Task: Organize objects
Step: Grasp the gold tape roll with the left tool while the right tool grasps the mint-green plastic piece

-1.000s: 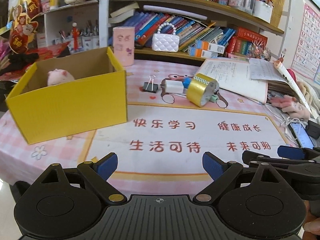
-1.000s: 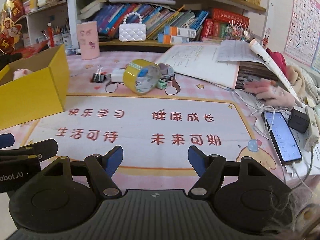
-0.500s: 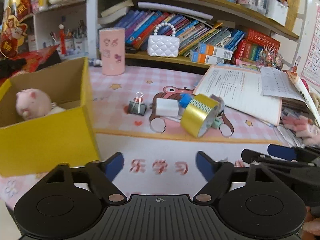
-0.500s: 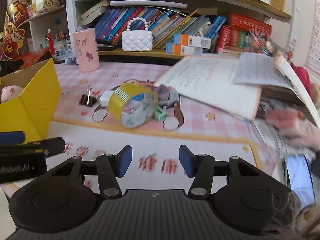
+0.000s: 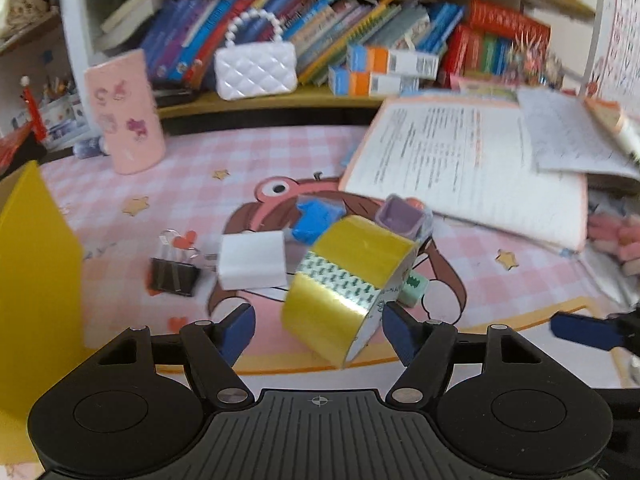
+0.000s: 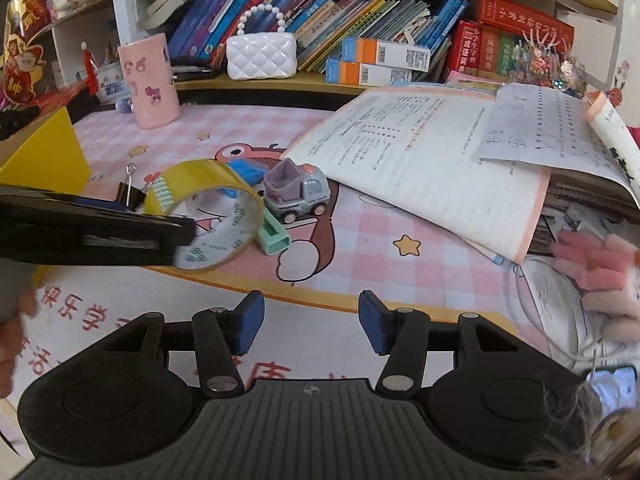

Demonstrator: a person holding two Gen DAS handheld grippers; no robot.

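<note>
While I bring the left gripper (image 5: 318,330) in on the roll of yellow tape (image 5: 348,276), its blue pads sit either side of the roll with a gap showing on each, so nothing is gripped yet. The right gripper (image 6: 310,326) hangs over bare mat, jaws part open and empty.

The tape stands tilted on its edge in the middle of the pink mat (image 6: 360,248), leaning among a white block (image 5: 252,260), a blue piece (image 5: 316,218), a small toy truck (image 6: 298,192) and a mint green eraser (image 6: 274,236), with a black binder clip (image 5: 172,276) just left of them. The yellow box (image 5: 36,280) stands at the left edge.

I judge the roll light and stiff, a hard ring with a slick outer face, so it may roll or twist out of a loose pinch. Pinching across its flat sides, or taking one wall of the ring through the open centre, looks safest.

Red Chinese characters are printed on the mat, "快乐学" at lower left in the right view. The printing on the tape's inner core is too small to read, and so are the book spines.
</note>
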